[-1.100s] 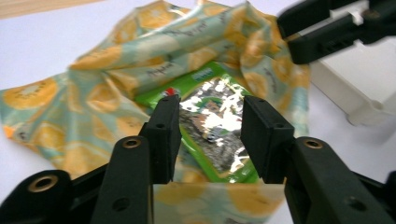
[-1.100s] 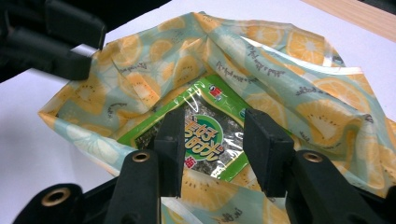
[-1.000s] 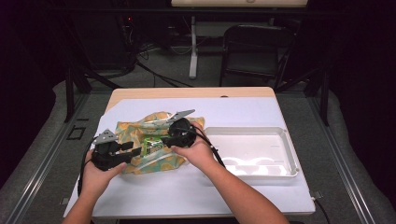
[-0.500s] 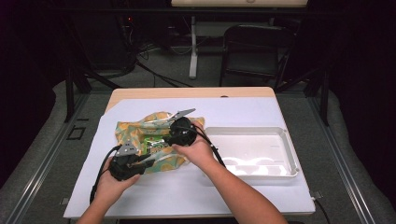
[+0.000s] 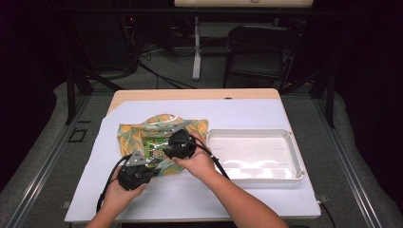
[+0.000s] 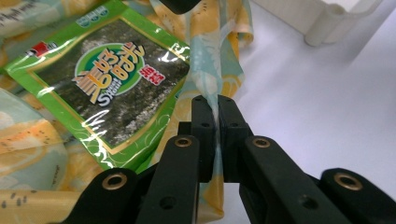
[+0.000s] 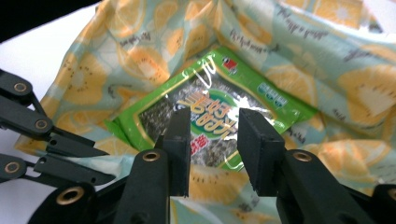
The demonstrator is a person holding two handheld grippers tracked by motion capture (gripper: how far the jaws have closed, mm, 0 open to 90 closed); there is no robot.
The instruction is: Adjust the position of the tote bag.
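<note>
The left gripper (image 6: 217,105) pinches the edge of a lemon-print cloth bag (image 5: 135,135), apparently holding its mouth open. The right gripper (image 7: 215,128), jaws apart, hovers over the green seaweed packet (image 7: 210,109) lying on the bag, likely ready to grasp it.

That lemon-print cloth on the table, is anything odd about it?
It's rumpled, not flat. The lemon-print cloth lies bunched around a green seaweed snack packet, and the left gripper pinches one edge. Nothing looks spilled or torn.

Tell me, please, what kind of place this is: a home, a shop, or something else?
Probably a lab or recording studio, not a home. A table covered in white stands alone on grey floor, dark metal framing surrounds it, and cables run behind near a black chair.
</note>
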